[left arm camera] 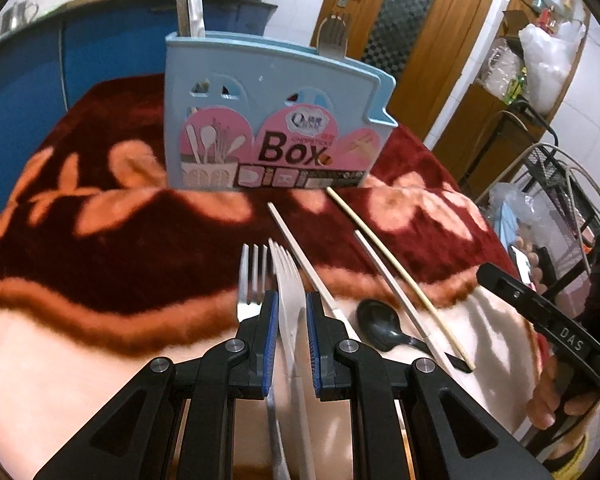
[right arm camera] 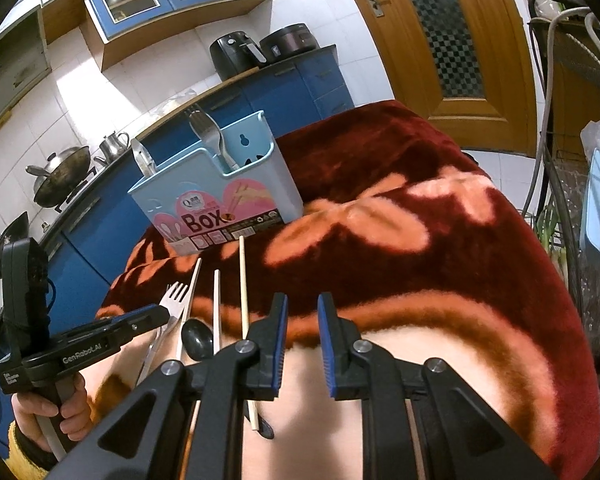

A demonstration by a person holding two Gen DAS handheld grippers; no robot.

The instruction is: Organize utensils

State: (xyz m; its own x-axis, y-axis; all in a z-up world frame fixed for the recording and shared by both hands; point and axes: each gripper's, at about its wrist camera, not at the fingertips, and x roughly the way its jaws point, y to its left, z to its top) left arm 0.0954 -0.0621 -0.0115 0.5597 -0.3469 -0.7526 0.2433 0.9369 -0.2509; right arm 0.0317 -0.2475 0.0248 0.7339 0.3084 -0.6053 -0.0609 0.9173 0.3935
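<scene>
A light blue utensil box (left arm camera: 268, 120) labelled "Box" stands on the red flowered blanket (left arm camera: 100, 248), with a fork (left arm camera: 333, 32) and another utensil (left arm camera: 190, 4) standing in it. My left gripper (left arm camera: 291, 306) is open, its jaws either side of a white plastic fork (left arm camera: 288, 292) lying beside a metal fork (left arm camera: 252, 276). A black spoon (left arm camera: 378, 326), two white chopsticks (left arm camera: 300, 256) and a wooden chopstick (left arm camera: 396, 272) lie to the right. My right gripper (right arm camera: 302, 308) is open and empty above the blanket, right of the wooden chopstick (right arm camera: 243, 288) and the box (right arm camera: 220, 200).
The blanket's edge drops off at right near a wire rack (left arm camera: 560, 184) with bags. Blue kitchen cabinets (right arm camera: 260, 92) and a wooden door (right arm camera: 452, 36) stand behind. The left hand-held gripper body (right arm camera: 60, 344) shows in the right wrist view.
</scene>
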